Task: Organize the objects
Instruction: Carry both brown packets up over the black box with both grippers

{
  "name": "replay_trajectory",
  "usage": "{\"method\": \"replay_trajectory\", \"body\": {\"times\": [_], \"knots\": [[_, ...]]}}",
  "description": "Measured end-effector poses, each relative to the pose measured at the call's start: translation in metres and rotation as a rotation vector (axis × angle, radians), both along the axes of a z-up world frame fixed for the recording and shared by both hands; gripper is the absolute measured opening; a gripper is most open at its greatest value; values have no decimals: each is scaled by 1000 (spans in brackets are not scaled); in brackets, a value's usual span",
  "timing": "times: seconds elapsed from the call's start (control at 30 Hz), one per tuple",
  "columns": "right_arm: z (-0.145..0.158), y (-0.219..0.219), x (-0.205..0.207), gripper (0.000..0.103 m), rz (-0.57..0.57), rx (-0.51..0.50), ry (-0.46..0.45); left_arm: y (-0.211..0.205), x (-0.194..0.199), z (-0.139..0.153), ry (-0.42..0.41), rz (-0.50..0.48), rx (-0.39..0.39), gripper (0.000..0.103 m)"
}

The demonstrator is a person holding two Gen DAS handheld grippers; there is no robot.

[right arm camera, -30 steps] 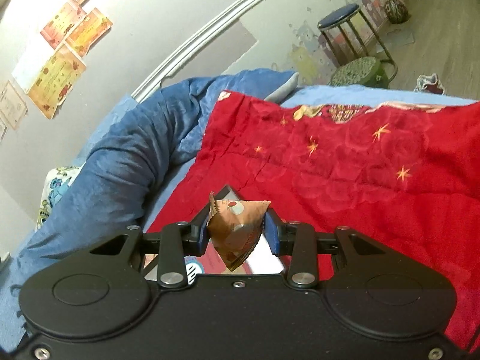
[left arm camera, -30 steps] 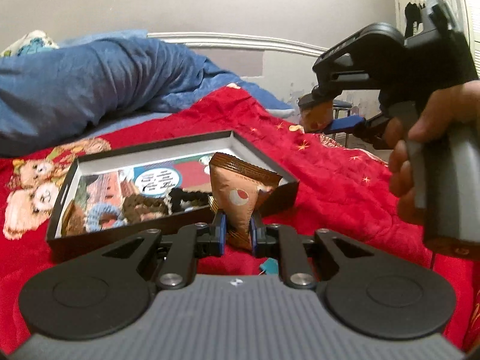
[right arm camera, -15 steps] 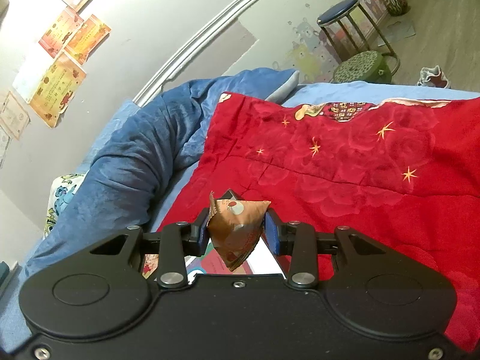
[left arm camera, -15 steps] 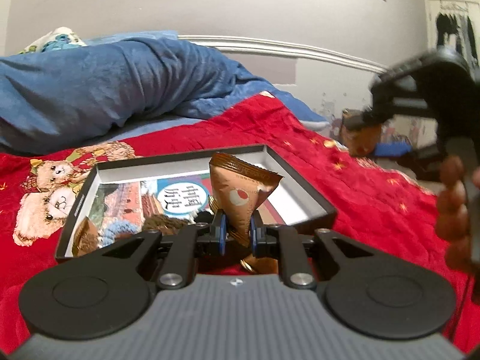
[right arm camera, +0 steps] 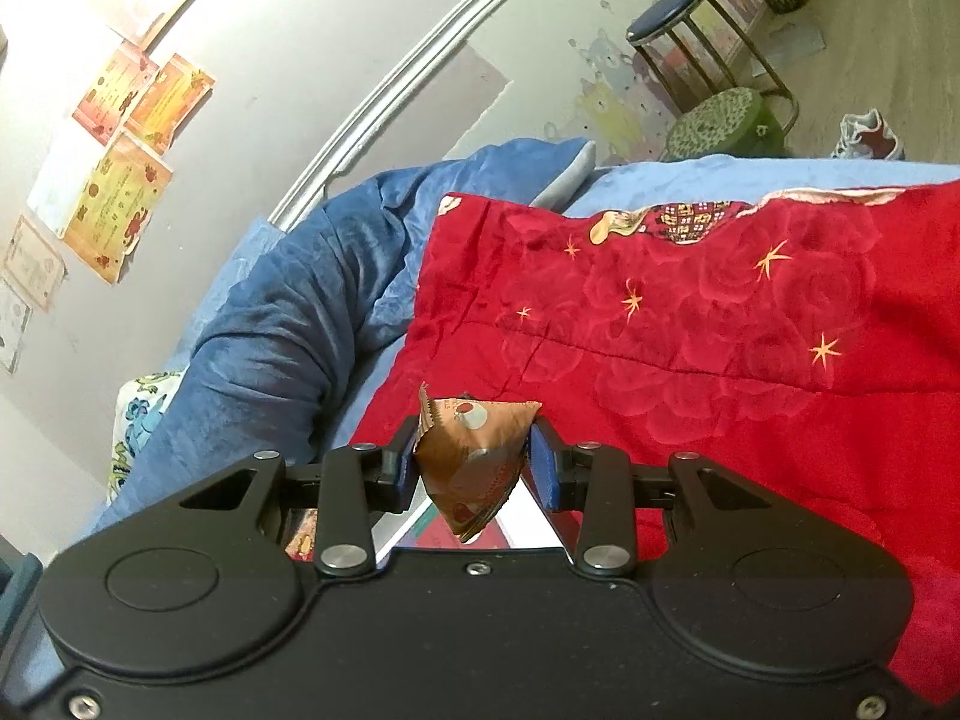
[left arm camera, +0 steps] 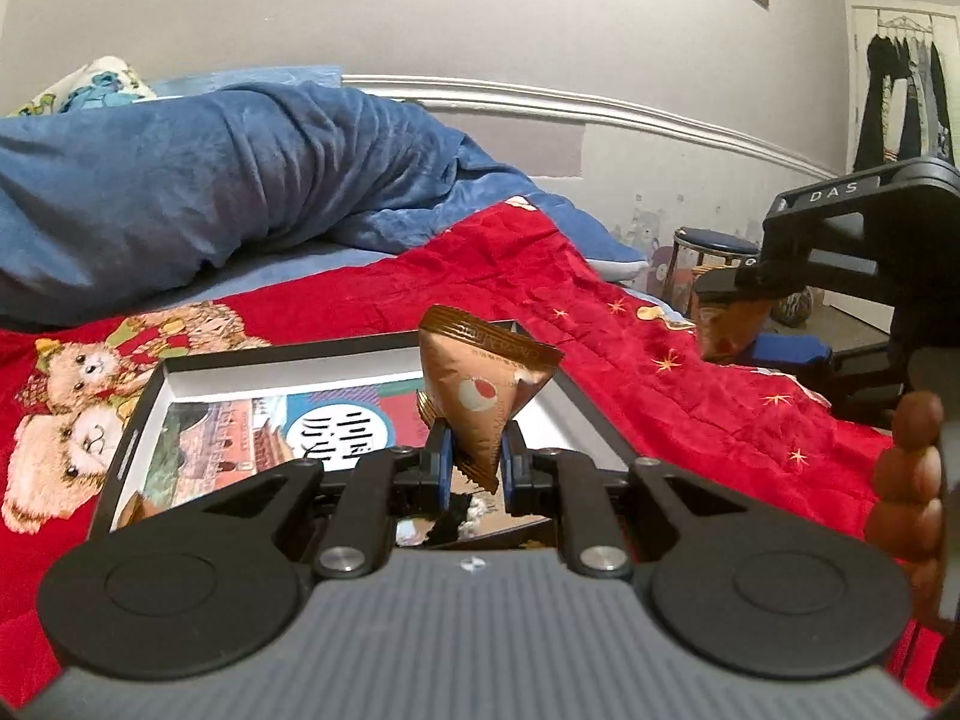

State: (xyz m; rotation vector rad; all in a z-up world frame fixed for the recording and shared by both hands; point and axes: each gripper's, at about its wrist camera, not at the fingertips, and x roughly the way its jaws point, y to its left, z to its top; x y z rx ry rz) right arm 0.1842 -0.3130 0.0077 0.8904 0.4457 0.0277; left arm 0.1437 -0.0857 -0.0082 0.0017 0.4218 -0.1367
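Observation:
My left gripper (left arm camera: pixel 473 465) is shut on a brown triangular snack packet (left arm camera: pixel 483 387) and holds it over the near edge of a black shallow box (left arm camera: pixel 141 408) with a printed picture inside. My right gripper (right arm camera: pixel 474 462) is shut on a second brown triangular packet (right arm camera: pixel 474 459), held above the red blanket, with a corner of the box (right arm camera: pixel 534 516) just below it. In the left wrist view the right gripper (left arm camera: pixel 735 324) is off to the right, beyond the box, with its packet (left arm camera: pixel 729 324).
The box lies on a red blanket (left arm camera: pixel 660 372) on a bed. A rolled blue duvet (left arm camera: pixel 210 180) lies behind it against the wall. A stool (right arm camera: pixel 678 6) and a green pouffe (right arm camera: pixel 717 120) stand on the floor past the bed's end.
My left gripper has moved forward over the box with its packet, so the box's near contents are now hidden below it. My right gripper has drifted right and lower in the left view.

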Motion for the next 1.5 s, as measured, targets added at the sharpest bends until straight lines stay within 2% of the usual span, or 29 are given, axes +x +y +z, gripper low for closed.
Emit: {"method": "replay_trajectory", "body": {"times": [0.53,1.1,1.27,1.4,1.5], "knots": [[-1,6,-1,36,38,8,-14,-11,12,8,2,-10,-13,19],[-7,33,14,36,105,-60,0,21,34,7,-17,-26,-19,19],[-11,43,22,36,125,-67,-14,32,27,4,-81,6,4,19],[-20,45,33,36,110,-8,-32,45,25,-1,-90,55,-38,19],[-25,49,38,36,96,-65,-31,55,29,0,-85,75,-58,19]]}}
